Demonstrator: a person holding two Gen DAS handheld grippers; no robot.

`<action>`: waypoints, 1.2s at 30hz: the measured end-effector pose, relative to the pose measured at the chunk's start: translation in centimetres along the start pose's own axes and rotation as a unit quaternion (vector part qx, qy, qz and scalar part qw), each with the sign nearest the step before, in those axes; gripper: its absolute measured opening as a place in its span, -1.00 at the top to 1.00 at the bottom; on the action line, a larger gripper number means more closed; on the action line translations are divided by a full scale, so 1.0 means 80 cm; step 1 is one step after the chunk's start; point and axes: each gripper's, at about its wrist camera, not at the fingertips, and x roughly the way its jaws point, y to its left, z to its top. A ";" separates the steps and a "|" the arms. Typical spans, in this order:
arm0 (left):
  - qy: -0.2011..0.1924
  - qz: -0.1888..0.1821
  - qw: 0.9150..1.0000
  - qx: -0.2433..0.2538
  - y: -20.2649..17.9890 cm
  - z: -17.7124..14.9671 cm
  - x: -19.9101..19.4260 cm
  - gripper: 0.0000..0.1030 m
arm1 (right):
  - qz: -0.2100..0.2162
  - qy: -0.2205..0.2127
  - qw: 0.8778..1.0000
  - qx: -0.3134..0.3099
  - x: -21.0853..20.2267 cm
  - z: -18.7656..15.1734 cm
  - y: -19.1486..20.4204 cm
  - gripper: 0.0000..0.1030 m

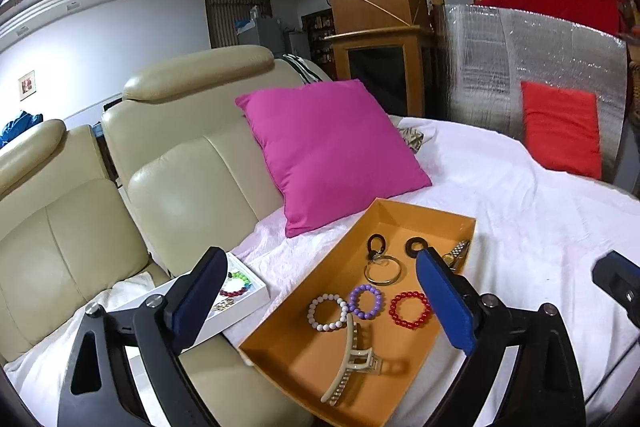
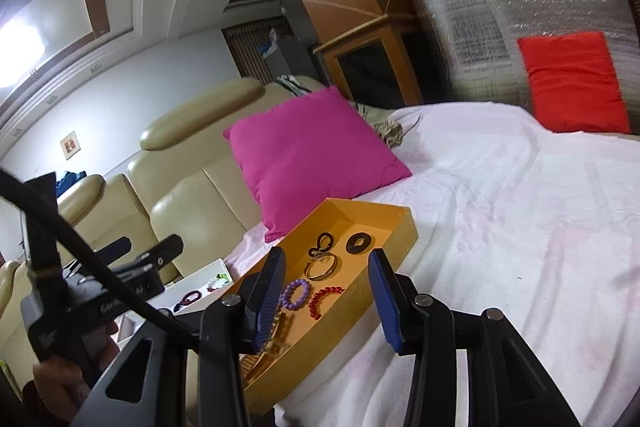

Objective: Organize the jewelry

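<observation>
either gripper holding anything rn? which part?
Nothing held. Left gripper and right gripper both stand open and empty above the orange tray.

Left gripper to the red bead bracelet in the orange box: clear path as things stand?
Probably yes. The left gripper is open and empty above the orange box; the red bead bracelet lies uncovered near its right finger, apart from the purple one.

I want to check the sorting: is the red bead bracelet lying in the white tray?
No, the red bead bracelet lies in the orange box, beside the purple bracelet.
</observation>
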 end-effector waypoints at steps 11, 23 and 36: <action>-0.005 -0.004 1.000 0.007 0.023 0.007 -0.075 -0.85 | -0.047 0.020 0.998 -0.028 -0.083 0.008 0.058 -0.38; -0.018 -0.017 1.000 0.010 0.046 0.009 -0.126 -0.86 | -0.070 0.048 0.996 -0.025 -0.105 -0.002 0.099 -0.38; -0.027 -0.020 0.999 0.002 0.062 0.009 -0.147 -0.86 | -0.065 0.060 0.995 -0.049 -0.106 -0.003 0.142 -0.39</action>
